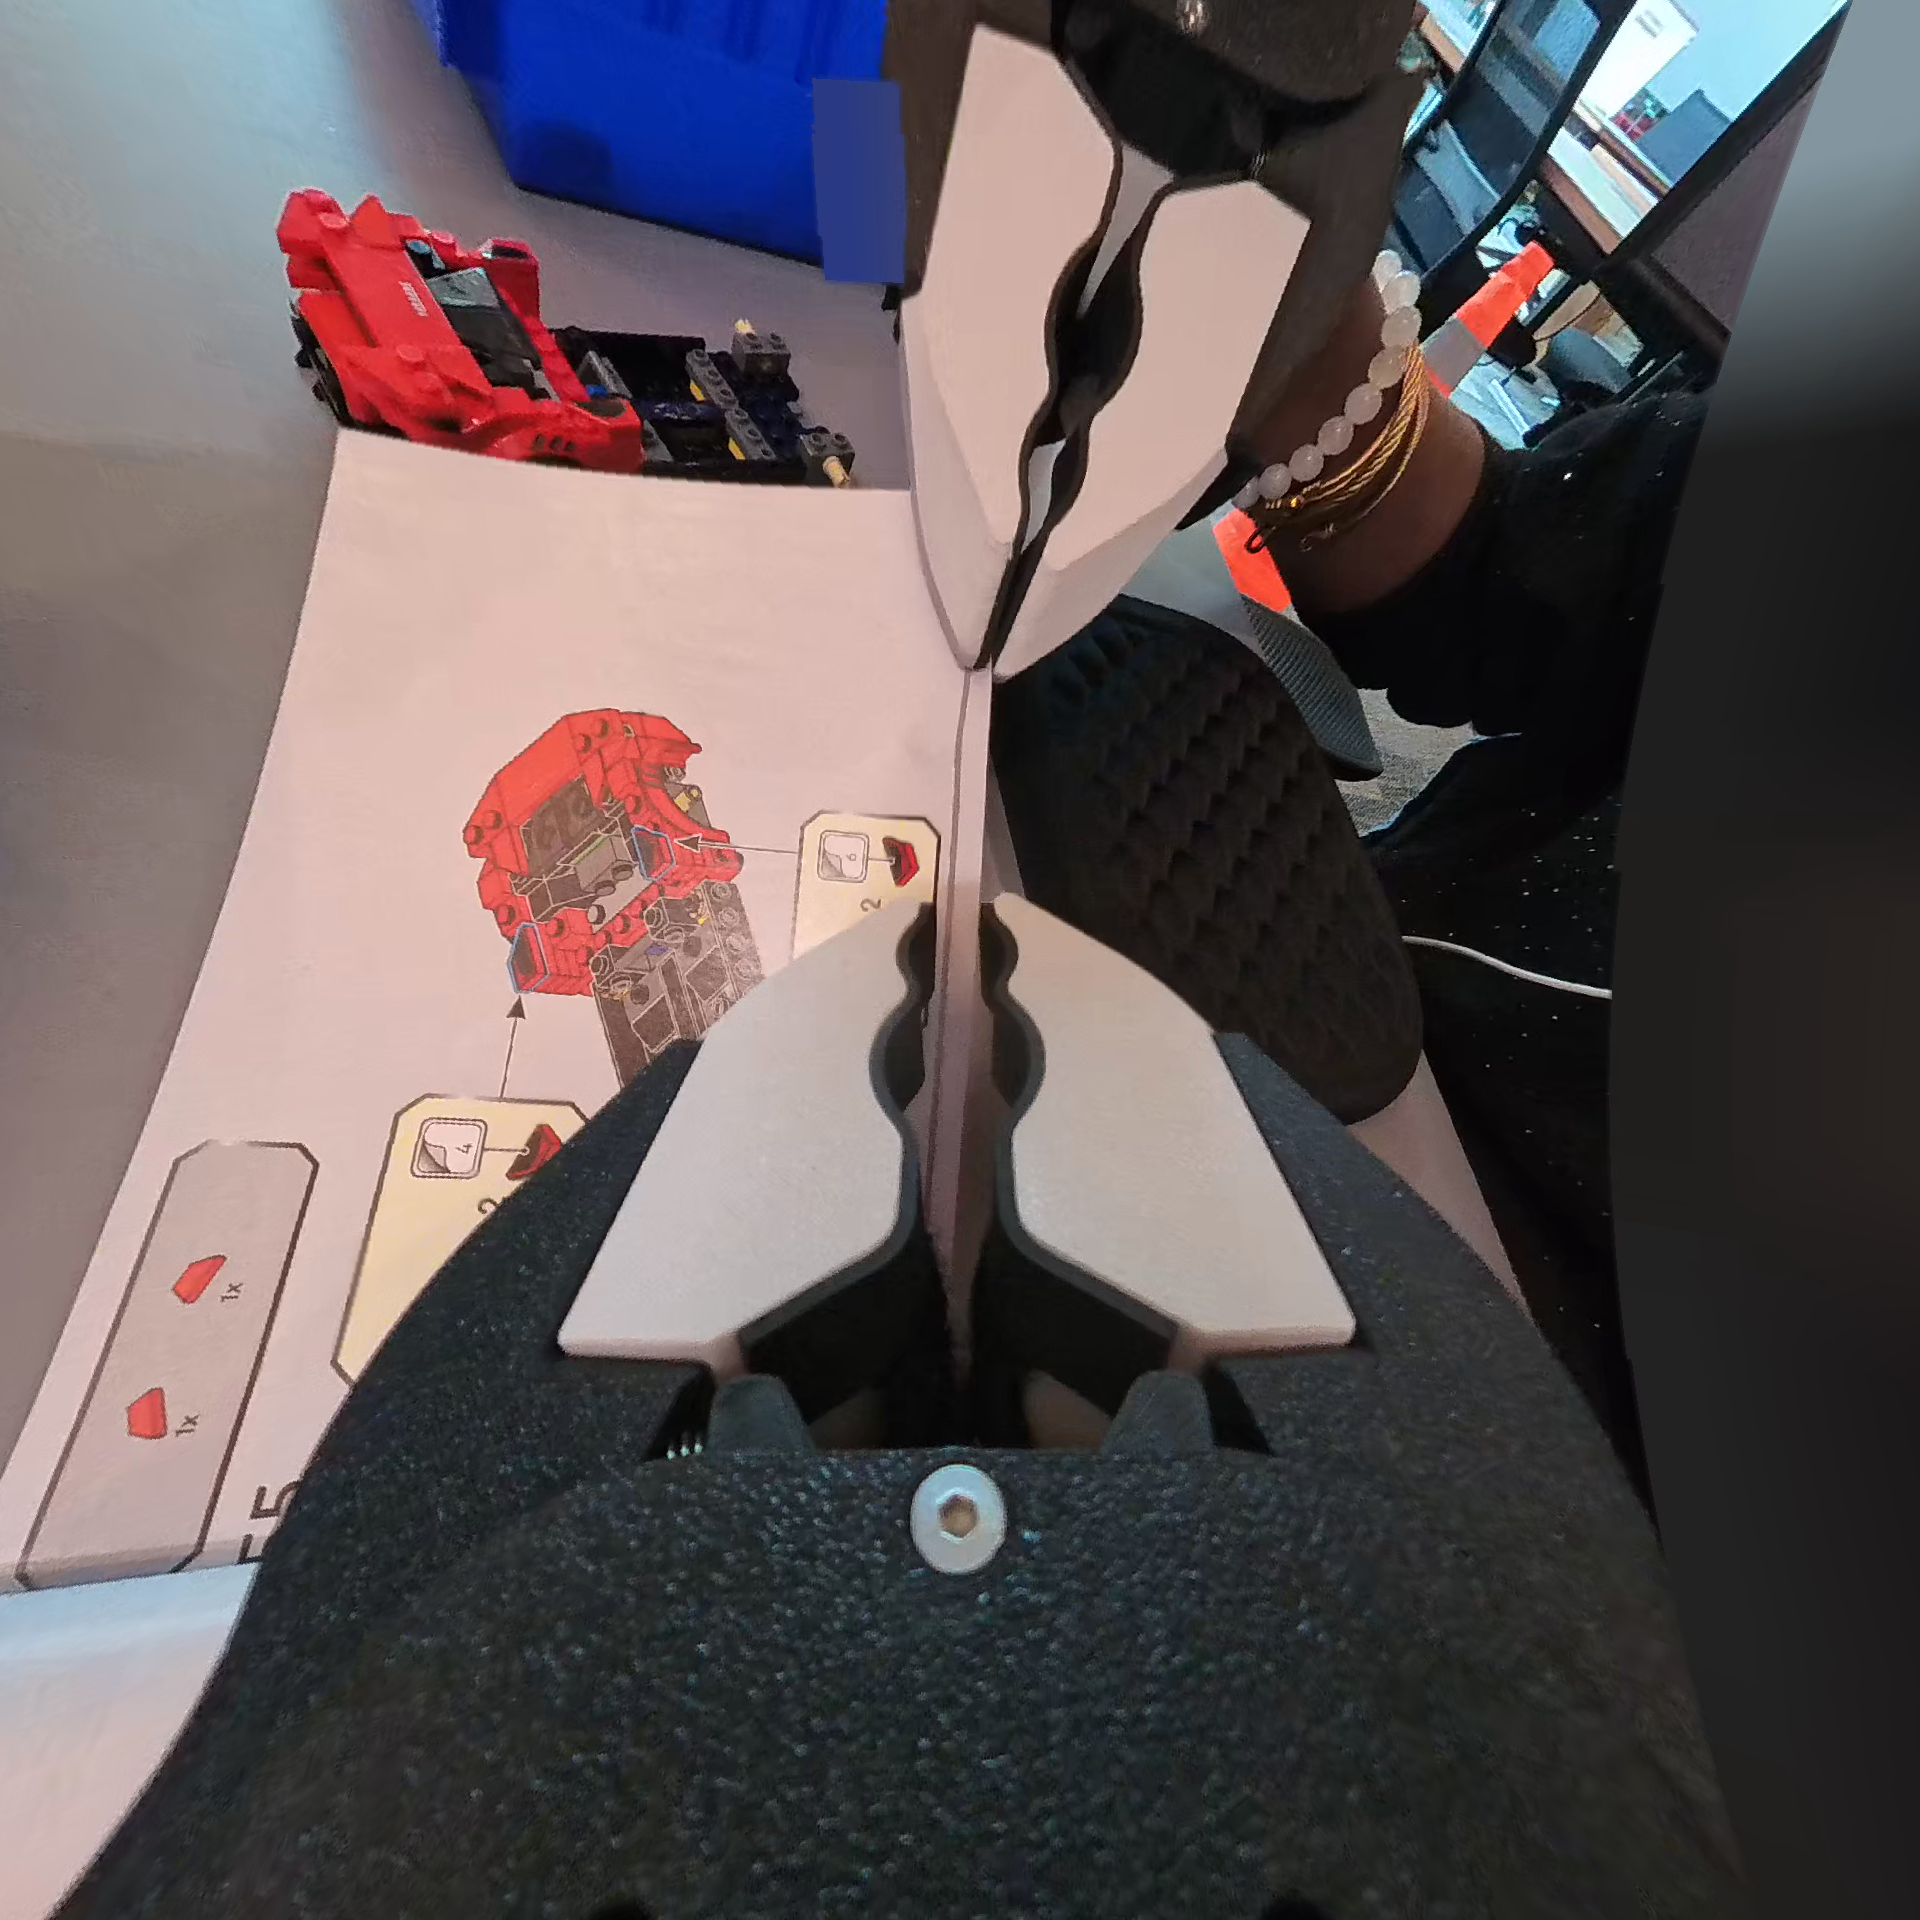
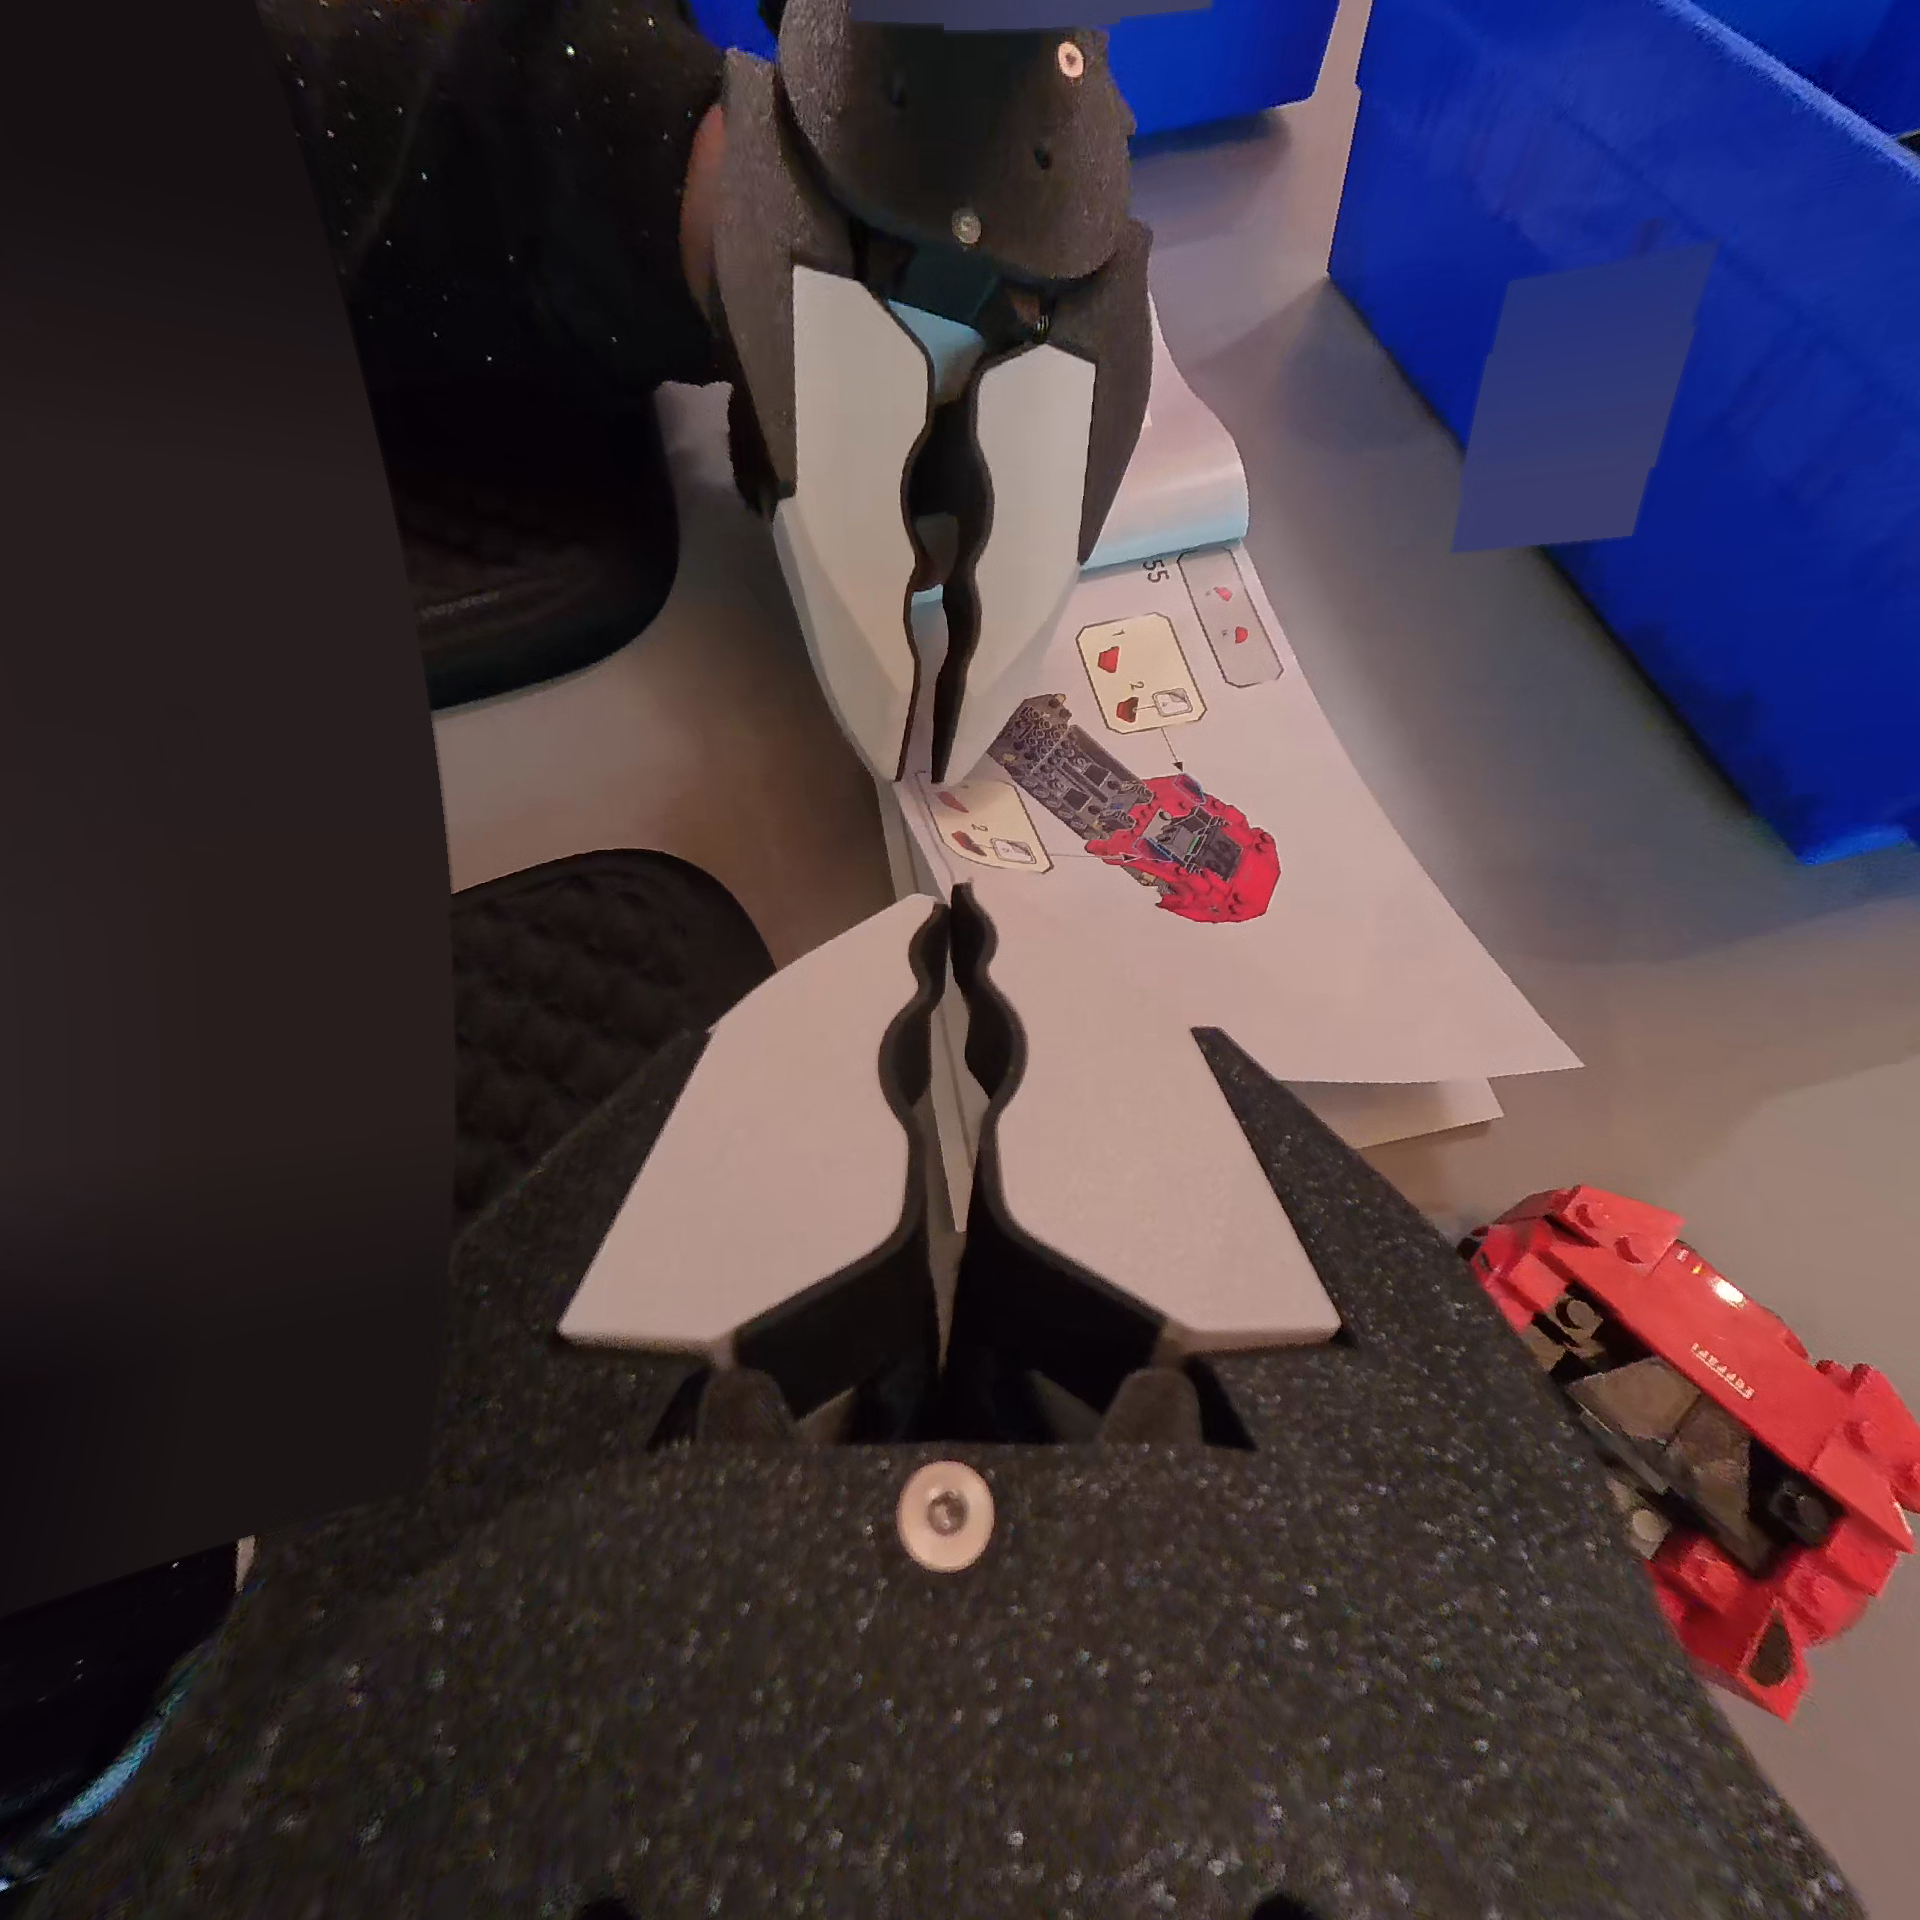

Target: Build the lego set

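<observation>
I have both claws pinched on one raised page edge of the instruction booklet: left gripper near me, right gripper farther along it. The lego car lies beyond the booklet, left of both, untouched.

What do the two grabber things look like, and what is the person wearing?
Both the left gripper and right gripper have bumpy black bodies, a silver screw, and pale grey jaws with wavy black inner edges. The person wears a sparkly black sleeve, white bead and gold bracelets.
</observation>
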Demonstrator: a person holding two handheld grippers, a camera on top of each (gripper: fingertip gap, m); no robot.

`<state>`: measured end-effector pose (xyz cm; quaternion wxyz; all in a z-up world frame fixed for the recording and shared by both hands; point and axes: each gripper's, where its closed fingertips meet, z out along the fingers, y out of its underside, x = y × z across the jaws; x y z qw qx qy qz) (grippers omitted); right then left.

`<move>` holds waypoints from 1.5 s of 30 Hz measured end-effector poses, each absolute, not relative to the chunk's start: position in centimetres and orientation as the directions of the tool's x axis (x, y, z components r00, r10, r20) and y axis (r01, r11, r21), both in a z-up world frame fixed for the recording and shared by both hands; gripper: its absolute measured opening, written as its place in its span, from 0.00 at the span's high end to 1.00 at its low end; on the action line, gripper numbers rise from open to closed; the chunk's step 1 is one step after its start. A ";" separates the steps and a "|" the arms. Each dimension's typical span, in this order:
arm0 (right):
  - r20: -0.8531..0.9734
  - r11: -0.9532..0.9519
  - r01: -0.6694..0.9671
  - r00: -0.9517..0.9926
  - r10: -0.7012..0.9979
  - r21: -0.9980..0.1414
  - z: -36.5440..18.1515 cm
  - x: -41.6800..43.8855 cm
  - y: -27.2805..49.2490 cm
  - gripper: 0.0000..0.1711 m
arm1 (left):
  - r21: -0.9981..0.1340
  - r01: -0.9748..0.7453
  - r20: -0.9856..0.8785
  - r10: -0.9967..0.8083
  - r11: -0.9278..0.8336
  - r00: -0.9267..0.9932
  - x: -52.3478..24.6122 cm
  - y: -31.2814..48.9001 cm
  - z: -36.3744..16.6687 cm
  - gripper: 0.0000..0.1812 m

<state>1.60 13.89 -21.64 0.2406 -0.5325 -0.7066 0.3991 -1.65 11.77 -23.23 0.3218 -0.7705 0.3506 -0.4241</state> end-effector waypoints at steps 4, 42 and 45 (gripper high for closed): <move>-0.085 0.113 0.558 -0.316 0.945 -0.822 -21.6 1.6 13.9 1.00 | -0.791 -0.267 0.425 -0.808 -0.551 0.408 -1.9 12.0 -23.3 0.96; -0.086 0.115 0.561 -0.320 0.944 -0.820 -21.8 1.6 13.9 0.99 | -0.769 -0.212 0.519 -0.783 -0.602 0.342 -2.1 11.9 -23.5 0.97; -0.089 0.114 0.565 -0.319 0.944 -0.817 -21.9 1.6 13.9 0.99 | -0.767 -0.197 0.531 -0.776 -0.611 0.340 -2.2 12.1 -23.5 0.98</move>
